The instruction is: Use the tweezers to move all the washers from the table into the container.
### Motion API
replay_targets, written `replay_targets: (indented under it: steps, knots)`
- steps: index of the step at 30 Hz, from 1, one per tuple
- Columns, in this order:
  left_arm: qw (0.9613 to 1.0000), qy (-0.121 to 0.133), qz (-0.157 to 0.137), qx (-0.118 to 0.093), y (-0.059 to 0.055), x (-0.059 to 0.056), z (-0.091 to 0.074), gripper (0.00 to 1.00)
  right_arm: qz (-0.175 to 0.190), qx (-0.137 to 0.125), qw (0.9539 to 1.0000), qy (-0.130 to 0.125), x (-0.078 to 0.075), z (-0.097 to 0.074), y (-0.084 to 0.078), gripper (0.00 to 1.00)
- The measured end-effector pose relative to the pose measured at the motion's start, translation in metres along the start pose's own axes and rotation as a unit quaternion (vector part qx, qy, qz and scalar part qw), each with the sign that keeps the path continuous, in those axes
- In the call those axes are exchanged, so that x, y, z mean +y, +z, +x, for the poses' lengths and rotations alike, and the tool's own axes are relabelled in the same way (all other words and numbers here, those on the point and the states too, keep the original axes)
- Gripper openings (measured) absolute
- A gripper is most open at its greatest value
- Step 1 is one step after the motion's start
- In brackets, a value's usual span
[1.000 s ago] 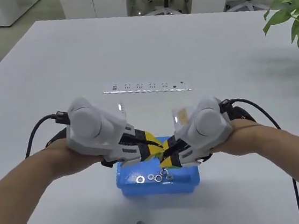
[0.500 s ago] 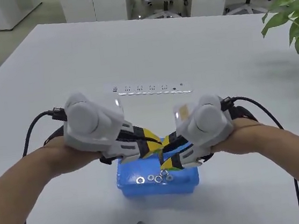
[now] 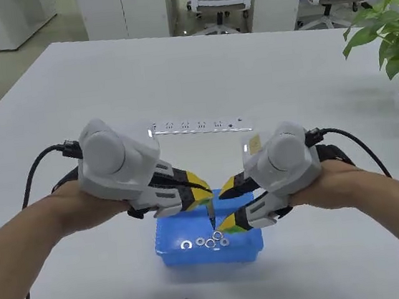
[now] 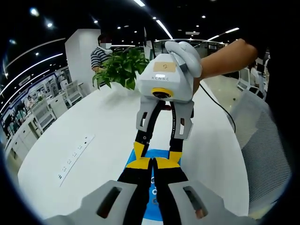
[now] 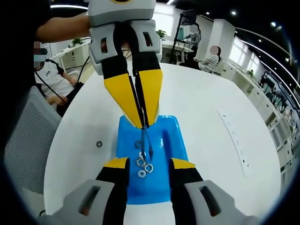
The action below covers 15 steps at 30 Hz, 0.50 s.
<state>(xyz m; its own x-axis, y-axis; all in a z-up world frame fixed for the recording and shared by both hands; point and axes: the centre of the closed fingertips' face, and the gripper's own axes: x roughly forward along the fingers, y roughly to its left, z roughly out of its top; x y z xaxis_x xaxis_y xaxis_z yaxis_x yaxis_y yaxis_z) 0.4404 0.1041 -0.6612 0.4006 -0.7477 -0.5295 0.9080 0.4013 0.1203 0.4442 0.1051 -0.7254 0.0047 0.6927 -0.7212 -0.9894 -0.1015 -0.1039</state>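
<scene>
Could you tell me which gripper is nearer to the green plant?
Right. The right gripper is above the blue container on the side toward the plant; the left gripper, shut on the tweezers, is on the opposite side, farther from the plant.

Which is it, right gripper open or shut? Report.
Open: the right gripper has its jaws well apart above the container.
</scene>
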Motion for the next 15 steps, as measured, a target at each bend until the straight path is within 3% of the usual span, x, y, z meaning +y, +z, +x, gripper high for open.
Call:
replay_targets:
  steps: [15]
  knots:
    - [1.0000,0.004,-0.004,0.006,0.006,-0.008,-0.016,0.05,0.028,-0.011,0.9993,-0.021,0.012,-0.019,0.000,0.49]
